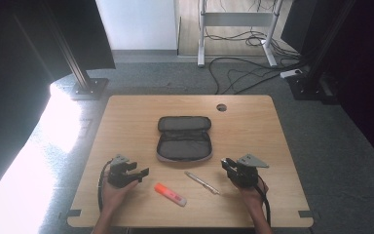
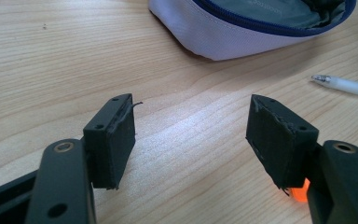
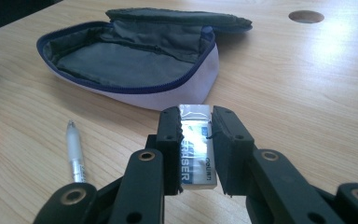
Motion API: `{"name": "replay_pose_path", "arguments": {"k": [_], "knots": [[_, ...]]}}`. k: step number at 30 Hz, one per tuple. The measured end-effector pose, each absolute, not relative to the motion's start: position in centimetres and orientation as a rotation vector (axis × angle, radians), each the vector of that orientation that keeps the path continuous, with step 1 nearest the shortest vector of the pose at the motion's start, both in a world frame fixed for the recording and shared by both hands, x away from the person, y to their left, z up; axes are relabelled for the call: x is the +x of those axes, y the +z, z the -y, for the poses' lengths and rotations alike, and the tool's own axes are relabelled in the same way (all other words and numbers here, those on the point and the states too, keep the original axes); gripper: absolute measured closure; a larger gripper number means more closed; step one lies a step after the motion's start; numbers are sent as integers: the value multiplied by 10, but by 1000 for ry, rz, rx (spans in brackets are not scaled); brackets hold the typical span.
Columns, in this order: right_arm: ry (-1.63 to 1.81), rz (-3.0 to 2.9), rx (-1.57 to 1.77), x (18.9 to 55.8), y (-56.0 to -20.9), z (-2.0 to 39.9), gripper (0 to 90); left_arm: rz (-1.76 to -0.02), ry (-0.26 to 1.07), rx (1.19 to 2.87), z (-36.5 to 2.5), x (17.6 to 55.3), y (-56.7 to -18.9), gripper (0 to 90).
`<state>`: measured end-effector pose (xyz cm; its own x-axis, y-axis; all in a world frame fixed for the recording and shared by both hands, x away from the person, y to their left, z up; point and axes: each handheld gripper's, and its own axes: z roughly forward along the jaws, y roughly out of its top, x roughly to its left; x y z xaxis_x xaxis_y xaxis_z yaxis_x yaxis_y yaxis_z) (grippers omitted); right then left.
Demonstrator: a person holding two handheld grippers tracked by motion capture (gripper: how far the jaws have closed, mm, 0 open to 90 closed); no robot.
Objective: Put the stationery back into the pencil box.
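Your right gripper (image 3: 196, 135) has its fingers (image 3: 170, 140) pinching the white eraser (image 3: 196, 149), held just short of the open pencil case (image 3: 135, 65) on the tabletop (image 3: 307, 93); the grip is narrow, so a twist could let the eraser slip and drop beside the case, not inside. Your left gripper (image 2: 191, 140) hangs with fingers spread and empty, near the case's front wall. Bumping the pen (image 3: 76, 149) in front of the case would roll it.

An open pencil case (image 1: 184, 139), pen (image 1: 201, 182) and orange highlighter (image 1: 170, 194) lie on the table (image 1: 253, 126).
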<state>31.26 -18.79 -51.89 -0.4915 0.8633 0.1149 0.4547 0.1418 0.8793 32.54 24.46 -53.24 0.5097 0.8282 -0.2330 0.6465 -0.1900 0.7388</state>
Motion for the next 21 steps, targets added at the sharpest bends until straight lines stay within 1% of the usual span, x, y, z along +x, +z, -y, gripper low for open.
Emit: {"name": "replay_pose_path", "arguments": {"k": [11,14,21], "knots": [[1298,-2006,1264,318,-517,183,729,-1231,271,1897,-249,325,-534,333],[1286,-2005,1271,322,-517,181,728,-1221,297,1912,-248,323,-533,337],[1275,-1989,1287,327,-515,177,729,-1200,271,1918,-245,324,-534,337]]}}
